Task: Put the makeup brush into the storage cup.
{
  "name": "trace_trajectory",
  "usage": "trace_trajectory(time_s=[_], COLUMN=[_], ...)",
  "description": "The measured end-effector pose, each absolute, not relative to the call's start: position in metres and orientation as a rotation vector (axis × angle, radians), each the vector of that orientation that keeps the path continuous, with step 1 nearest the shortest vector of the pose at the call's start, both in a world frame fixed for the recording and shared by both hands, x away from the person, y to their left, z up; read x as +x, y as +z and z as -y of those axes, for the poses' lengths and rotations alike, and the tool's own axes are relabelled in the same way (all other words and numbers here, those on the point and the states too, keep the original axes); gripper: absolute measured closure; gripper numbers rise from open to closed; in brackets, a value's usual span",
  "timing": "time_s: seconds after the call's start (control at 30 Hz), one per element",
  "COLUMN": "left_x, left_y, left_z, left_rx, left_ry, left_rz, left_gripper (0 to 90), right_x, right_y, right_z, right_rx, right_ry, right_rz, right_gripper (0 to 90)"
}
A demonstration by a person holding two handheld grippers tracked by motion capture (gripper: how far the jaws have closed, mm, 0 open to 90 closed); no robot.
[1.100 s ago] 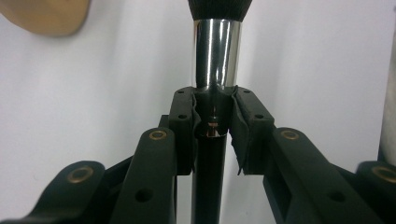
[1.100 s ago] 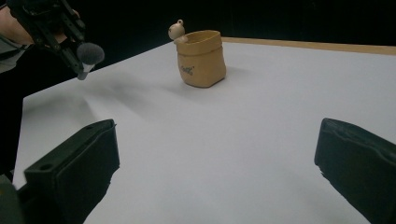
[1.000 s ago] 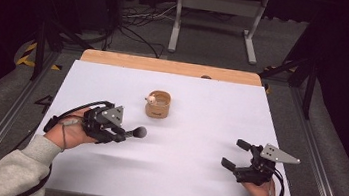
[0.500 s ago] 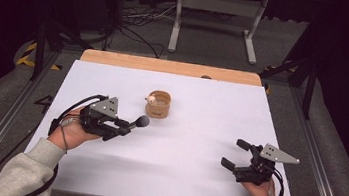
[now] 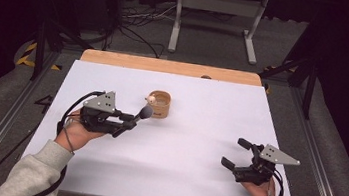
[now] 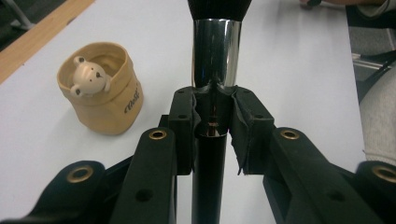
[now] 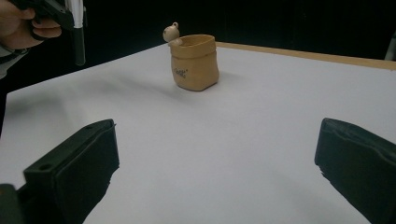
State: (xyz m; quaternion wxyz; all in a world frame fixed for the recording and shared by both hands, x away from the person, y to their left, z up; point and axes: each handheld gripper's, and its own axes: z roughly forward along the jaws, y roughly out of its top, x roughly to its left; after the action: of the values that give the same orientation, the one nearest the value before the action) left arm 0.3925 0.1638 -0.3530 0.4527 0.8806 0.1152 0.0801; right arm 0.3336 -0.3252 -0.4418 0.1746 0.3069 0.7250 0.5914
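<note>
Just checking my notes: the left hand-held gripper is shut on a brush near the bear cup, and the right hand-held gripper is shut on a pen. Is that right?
Not quite. The right hand-held gripper holds nothing: in the right gripper view its jaws stand wide apart over bare table. The rest holds: the left hand-held gripper is shut on the brush near the bear cup.

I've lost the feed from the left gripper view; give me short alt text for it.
The left gripper is shut on a makeup brush with a black handle and shiny silver ferrule, which points away over the white tabletop. To its left stands a small tan pouch-shaped cup with a bear figure at its rim, apart from the brush.
</note>
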Motion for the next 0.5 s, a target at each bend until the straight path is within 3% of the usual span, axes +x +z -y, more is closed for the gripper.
trace_trajectory(time_s=[0.5], left_x=[0.399], left_y=[-0.349], left_z=[-0.153], left_rx=[2.008], left_ry=[0.192], left_rz=[-0.335], left_gripper=[71.9], right_x=[0.331], right_y=[-0.44], right_z=[0.32], right_rx=[0.787], right_ry=[1.636], right_rz=[-1.973], right_gripper=[0.0])
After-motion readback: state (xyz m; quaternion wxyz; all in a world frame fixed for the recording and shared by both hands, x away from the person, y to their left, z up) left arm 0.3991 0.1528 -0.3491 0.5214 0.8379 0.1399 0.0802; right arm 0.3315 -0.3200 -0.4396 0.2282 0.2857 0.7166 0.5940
